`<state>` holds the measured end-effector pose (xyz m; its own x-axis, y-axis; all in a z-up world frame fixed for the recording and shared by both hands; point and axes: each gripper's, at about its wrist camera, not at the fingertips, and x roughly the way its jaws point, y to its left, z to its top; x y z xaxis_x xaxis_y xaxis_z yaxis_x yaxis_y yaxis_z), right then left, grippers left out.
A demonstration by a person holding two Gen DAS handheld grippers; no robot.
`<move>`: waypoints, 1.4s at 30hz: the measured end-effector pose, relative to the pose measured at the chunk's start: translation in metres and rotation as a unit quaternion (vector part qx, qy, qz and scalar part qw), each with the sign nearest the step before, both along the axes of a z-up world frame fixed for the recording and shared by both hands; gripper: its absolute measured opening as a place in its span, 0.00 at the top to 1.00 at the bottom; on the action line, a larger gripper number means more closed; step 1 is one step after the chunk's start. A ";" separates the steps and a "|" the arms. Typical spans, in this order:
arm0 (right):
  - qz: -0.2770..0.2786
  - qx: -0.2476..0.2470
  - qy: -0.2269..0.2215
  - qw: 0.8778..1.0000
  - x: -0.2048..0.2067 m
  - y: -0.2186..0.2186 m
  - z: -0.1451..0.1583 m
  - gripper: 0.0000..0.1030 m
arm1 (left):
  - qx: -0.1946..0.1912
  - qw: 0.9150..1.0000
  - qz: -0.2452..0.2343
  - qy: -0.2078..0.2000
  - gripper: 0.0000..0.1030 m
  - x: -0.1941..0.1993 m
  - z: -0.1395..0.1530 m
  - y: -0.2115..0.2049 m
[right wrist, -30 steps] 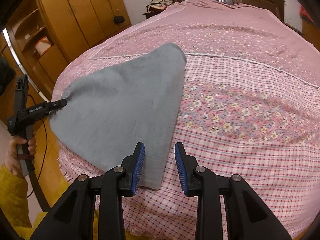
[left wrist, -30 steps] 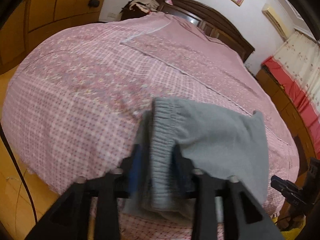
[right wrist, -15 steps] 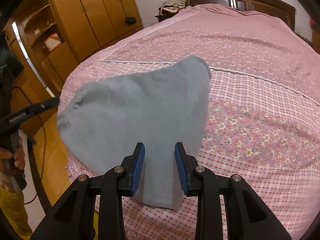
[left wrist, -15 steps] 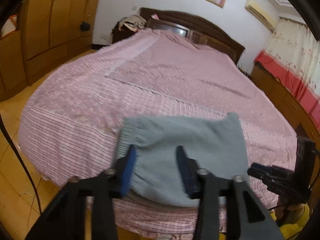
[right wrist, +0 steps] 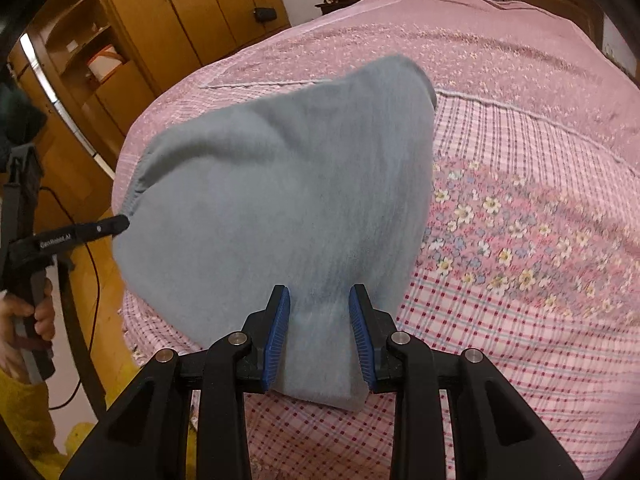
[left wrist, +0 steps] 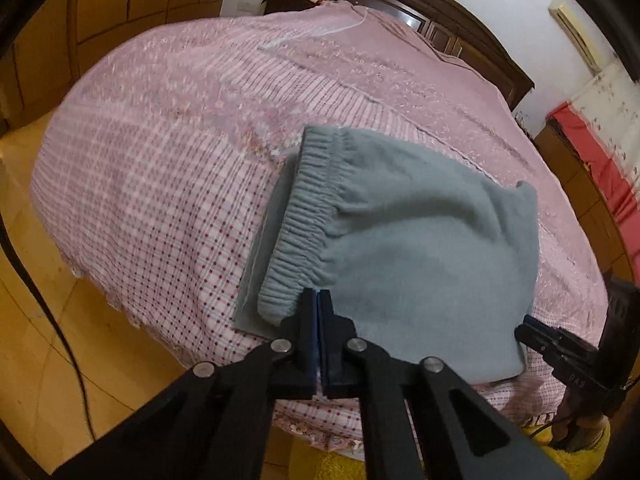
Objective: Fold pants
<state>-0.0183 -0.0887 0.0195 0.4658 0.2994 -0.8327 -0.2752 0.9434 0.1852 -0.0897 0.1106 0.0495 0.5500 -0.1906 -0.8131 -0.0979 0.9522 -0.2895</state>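
Note:
Grey fleece pants point(left wrist: 420, 240) lie folded in a compact bundle near the foot edge of the pink bed point(left wrist: 160, 140). The ribbed elastic waistband point(left wrist: 308, 216) faces left in the left wrist view. My left gripper point(left wrist: 318, 300) is shut, its tips pinching the near corner of the pants by the waistband. In the right wrist view the pants point(right wrist: 288, 200) fill the middle. My right gripper point(right wrist: 318, 316) is open, its blue pads on either side of the near edge of the pants. The left gripper shows at the pants' left corner point(right wrist: 108, 226).
The bed's edge drops to a wooden floor point(left wrist: 80, 340) on the near side. Wooden wardrobes point(right wrist: 168, 20) stand to the left. A dark headboard point(left wrist: 440, 16) with clothes piled beside it is at the far end. A red-trimmed curtain point(left wrist: 600, 152) hangs at right.
My left gripper went from open around the waistband to shut on the pants' near corner. My right gripper stays open, and the pants' near edge now lies deeper between its pads.

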 end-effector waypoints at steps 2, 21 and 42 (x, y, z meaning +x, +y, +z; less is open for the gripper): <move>0.002 0.004 -0.009 1.000 0.006 -0.003 0.010 0.69 | 0.006 1.000 -0.009 -0.014 0.95 -0.001 0.016 -0.007; -0.010 0.022 -0.031 0.999 0.129 -0.006 0.001 0.71 | 0.023 0.999 -0.009 -0.037 0.97 0.101 -0.006 -0.029; -0.037 0.155 0.070 0.985 0.134 -0.063 -0.011 0.57 | 0.005 0.999 0.005 -0.036 0.91 0.070 -0.005 -0.025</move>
